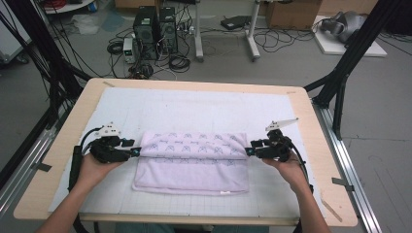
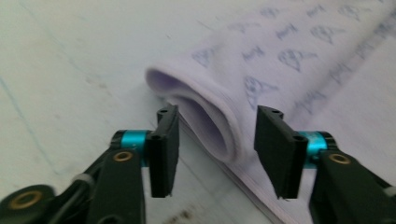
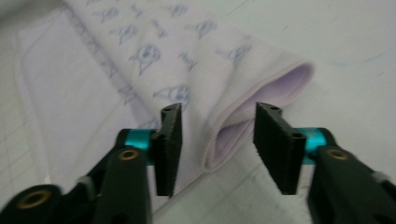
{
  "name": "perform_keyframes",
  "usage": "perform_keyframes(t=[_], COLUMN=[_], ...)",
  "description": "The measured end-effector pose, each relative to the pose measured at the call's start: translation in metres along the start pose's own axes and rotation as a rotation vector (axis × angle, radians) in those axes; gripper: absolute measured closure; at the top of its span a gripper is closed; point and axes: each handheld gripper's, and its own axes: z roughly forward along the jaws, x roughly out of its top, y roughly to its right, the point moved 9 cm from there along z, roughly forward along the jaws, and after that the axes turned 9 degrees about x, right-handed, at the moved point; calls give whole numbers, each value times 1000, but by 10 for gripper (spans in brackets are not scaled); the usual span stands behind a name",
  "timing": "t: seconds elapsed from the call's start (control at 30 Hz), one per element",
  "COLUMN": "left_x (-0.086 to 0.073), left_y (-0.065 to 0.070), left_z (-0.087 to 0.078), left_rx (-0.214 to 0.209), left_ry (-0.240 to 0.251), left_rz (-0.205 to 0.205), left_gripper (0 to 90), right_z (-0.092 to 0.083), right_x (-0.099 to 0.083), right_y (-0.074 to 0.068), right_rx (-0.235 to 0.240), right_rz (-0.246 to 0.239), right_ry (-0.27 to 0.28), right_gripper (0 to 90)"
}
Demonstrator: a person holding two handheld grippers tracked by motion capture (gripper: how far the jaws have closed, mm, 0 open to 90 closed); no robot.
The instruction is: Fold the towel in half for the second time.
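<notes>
Folding work on a pale lilac printed towel point(image 1: 192, 162) reaches a release point at the centre of a white gridded mat point(image 1: 194, 109) on a wooden table point(image 1: 63, 131). The cloth lies near the person's edge, its far half doubled over the near half so that a rounded fold runs along the top.

At left, the left gripper point(image 1: 136, 152) sits level with the towel's left end. In the left gripper view its black pads point(image 2: 164, 149) stand spread, with the looped end of the fold point(image 2: 205, 119) lying between them but pressed by neither; the cloth rests on the mat under its own weight.

Across the middle, the folded layer looks fairly even, its printed edge running roughly parallel to the plain lower band point(image 1: 192, 179).

At right, the right gripper point(image 1: 250, 151) mirrors the pose at the towel's other end. The right gripper view shows its pads point(image 3: 275, 144) likewise parted, the open loop of the fold point(image 3: 254, 112) between them and free.

Done well, the step would seem to call for drawing both grippers straight outward and level, jaws kept wide, so that no pad snags the loops and drags the doubled layer askew before any next fold.
</notes>
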Motion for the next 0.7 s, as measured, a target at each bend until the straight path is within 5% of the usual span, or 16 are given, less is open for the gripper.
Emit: perform_keyframes(t=[0.17, 0.33, 0.43, 0.47, 0.5, 0.57, 0.6, 0.7], left_x=[27, 30, 22, 20, 17, 18, 21, 31], left_y=[-11, -24, -28, -27, -26, -24, -24, -23], left_z=[22, 57, 73, 75, 77, 75, 73, 59], left_rx=[18, 60, 27, 3, -15, -25, -25, -25], left_ry=[13, -29, -59, -75, -84, -61, -50, 8], left_rz=[-45, -103, -191, -195, -198, -172, -172, -163], left_gripper=[447, 427, 428, 503, 612, 790, 823, 843], right_z=[0, 25, 40, 46, 49, 57, 57, 51], right_x=[29, 42, 39, 35, 32, 25, 25, 31], right_y=[12, 32, 45, 48, 49, 45, 41, 32], right_rx=[-67, -85, -80, -67, -54, 19, 31, 26], right_rz=[-20, 20, 71, 94, 119, 130, 113, 54], right_ry=[33, -20, -48, -62, -74, -112, -111, -76], right_gripper=[379, 344, 344, 359, 396, 671, 763, 823])
